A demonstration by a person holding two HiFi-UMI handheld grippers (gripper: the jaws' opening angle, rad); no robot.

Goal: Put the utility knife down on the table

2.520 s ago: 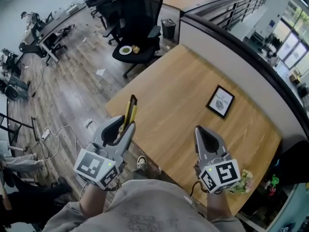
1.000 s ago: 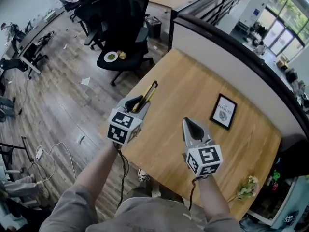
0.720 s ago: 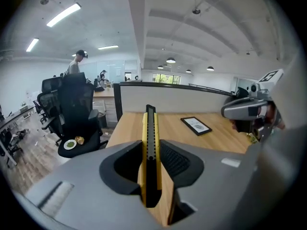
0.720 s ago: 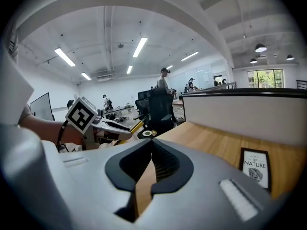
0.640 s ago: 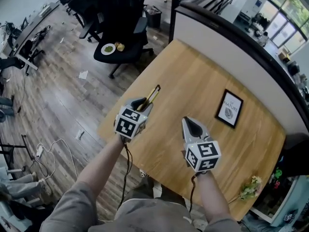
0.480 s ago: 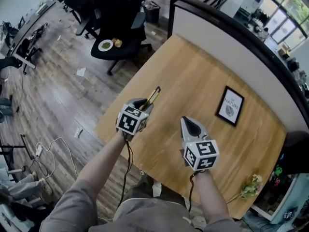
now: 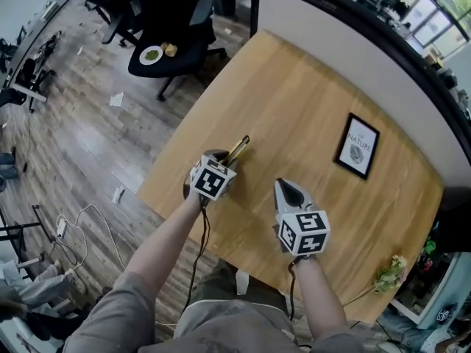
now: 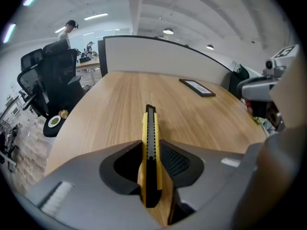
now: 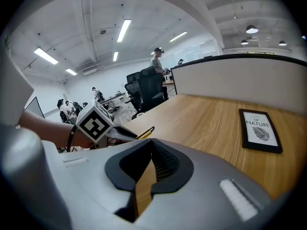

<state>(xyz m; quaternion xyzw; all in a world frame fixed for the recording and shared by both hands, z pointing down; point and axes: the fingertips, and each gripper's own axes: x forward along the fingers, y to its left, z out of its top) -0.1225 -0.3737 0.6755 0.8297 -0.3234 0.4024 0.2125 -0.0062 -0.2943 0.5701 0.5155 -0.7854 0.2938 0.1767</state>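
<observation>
A yellow and black utility knife [image 7: 238,150] sticks out forward from my left gripper [image 7: 221,165], which is shut on its rear half. In the left gripper view the knife [image 8: 149,133] stands on edge between the pads, its tip over the wooden table [image 8: 120,104]. This gripper hangs low over the table's near-left part; whether the knife touches the wood I cannot tell. My right gripper [image 7: 282,187] is to the right of it, over the table [image 7: 309,101], jaws shut with nothing in them. From the right gripper view [image 9: 151,140] the knife tip [image 9: 145,131] shows at left.
A black-framed picture [image 7: 357,146] lies flat at the table's right, below a dark-topped partition [image 7: 346,31]. A black office chair carrying a small plate [image 7: 151,53] stands off the far-left corner. Dried flowers [image 7: 390,273] lie at the near-right edge. The left table edge [image 7: 158,175] is close to my left gripper.
Both grippers have sunk toward the table, the left one more and tipping further down. The knife stays in the left gripper's jaws.
</observation>
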